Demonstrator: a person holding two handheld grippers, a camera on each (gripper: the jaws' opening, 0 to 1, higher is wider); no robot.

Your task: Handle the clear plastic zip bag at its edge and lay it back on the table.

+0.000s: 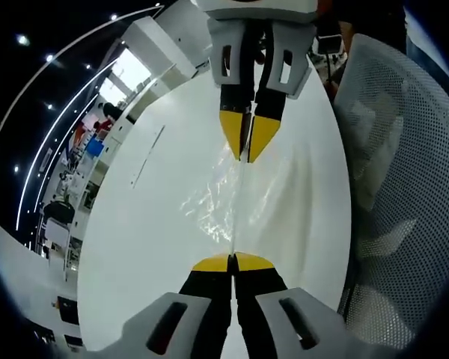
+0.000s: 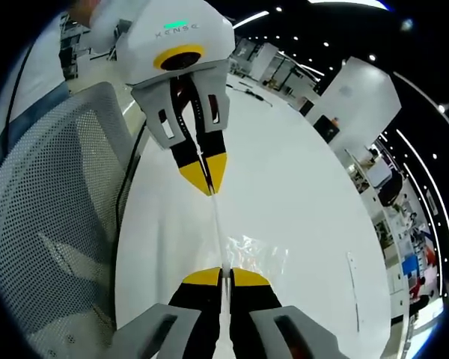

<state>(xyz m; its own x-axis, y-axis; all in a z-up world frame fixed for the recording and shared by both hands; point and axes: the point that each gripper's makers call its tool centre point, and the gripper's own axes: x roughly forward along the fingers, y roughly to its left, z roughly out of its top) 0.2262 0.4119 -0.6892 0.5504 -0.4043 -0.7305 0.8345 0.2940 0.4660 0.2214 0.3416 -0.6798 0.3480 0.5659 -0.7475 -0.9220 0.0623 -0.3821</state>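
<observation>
Holding the clear plastic zip bag [image 1: 228, 198] stretched above the white table [image 1: 150, 224], we pinch opposite edges — left gripper [image 1: 233, 263] and right gripper [image 2: 220, 275] both clamped tight on it — likely to keep it flat for laying down. Small grey lettering on the left gripper's casing is too blurred to read.

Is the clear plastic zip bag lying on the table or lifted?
Lifted: the clear plastic zip bag is stretched edge-on between both shut yellow-tipped grippers above the white table.

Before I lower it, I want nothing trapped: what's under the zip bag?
Under the clear zip bag, stretched between the left gripper and right gripper, the white table shows through bare. The strip pinched in the jaws is hidden.
</observation>
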